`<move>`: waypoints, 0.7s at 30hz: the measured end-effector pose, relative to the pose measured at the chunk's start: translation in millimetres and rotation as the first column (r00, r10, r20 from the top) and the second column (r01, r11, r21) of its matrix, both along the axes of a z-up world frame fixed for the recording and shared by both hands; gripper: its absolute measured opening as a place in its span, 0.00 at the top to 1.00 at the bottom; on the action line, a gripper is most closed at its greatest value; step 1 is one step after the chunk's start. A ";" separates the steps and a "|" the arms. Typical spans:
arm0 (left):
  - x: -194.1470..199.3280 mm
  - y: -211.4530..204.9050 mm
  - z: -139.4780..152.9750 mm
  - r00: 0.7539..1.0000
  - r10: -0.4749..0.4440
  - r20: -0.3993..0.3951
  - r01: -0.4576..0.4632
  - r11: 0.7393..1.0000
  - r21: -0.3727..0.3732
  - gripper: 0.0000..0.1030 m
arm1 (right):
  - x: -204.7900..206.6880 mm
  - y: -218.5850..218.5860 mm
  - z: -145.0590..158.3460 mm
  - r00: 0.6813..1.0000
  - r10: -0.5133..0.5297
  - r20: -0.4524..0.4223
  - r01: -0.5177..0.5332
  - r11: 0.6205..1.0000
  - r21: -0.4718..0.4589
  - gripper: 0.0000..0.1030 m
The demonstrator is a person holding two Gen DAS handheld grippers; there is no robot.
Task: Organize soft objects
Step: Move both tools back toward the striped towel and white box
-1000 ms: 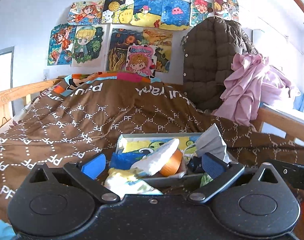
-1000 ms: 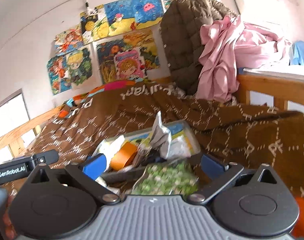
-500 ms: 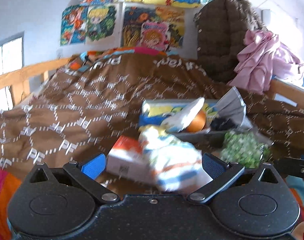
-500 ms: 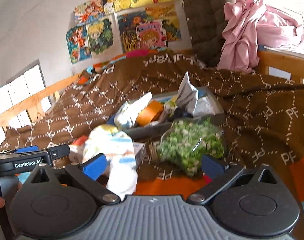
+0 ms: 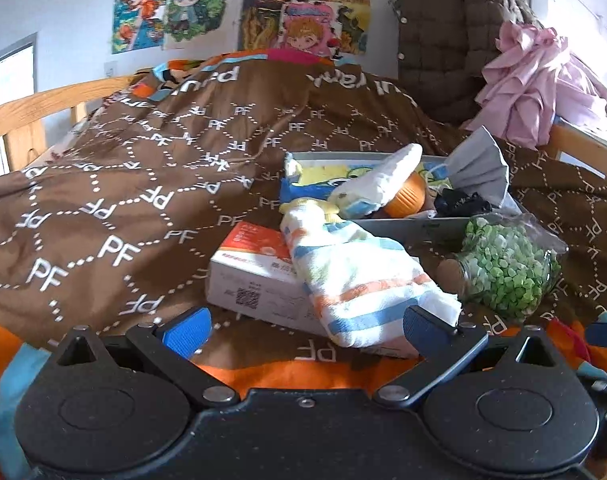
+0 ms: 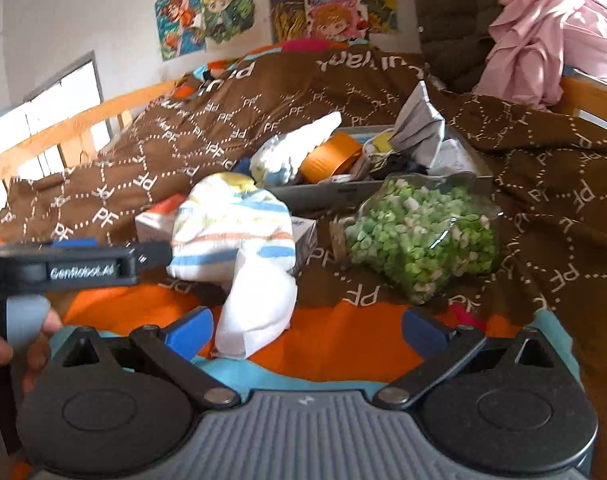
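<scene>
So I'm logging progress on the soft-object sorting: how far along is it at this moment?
Early to midway, judging by the layout. Looks done: the bag of green pieces and the striped towel lie on the blanket outside the grey tray, the towel draped over a white and orange box. In hand: nothing; left tongs and right tongs are both open. Left: the tray's cloth bundle, orange roll and grey pouch.

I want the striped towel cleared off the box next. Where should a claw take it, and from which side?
Grip the striped towel at its loose white end, which hangs off the box toward the cameras. Come in from the near side: that end is free and faces the open right claw.
</scene>
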State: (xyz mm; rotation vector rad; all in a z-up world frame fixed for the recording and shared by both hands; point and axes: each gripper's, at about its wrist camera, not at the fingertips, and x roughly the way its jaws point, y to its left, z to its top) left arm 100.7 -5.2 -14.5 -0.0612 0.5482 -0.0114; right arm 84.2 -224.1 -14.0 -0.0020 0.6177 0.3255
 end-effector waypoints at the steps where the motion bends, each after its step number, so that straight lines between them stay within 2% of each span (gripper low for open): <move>1: 3.1 -0.5 -1.0 1.000 -0.007 -0.005 0.007 1.000 -0.005 0.01 | 1.4 1.6 -1.9 1.000 0.006 -0.005 -0.006 1.000 -0.001 0.00; 7: 25.6 2.3 -9.5 0.999 -0.021 -0.036 0.018 0.997 -0.073 0.01 | 12.7 9.8 -12.5 0.999 0.043 -0.010 -0.042 0.999 0.015 0.00; 12: 36.7 11.8 -13.4 0.999 -0.033 -0.025 0.028 0.988 -0.153 0.04 | 21.2 20.9 -19.2 0.997 0.071 0.010 -0.071 0.997 0.003 0.00; 21: 43.2 22.6 -17.8 0.998 -0.048 -0.034 0.040 0.979 -0.199 0.05 | 31.5 38.3 -30.9 0.993 0.101 0.060 -0.101 0.995 -0.003 0.03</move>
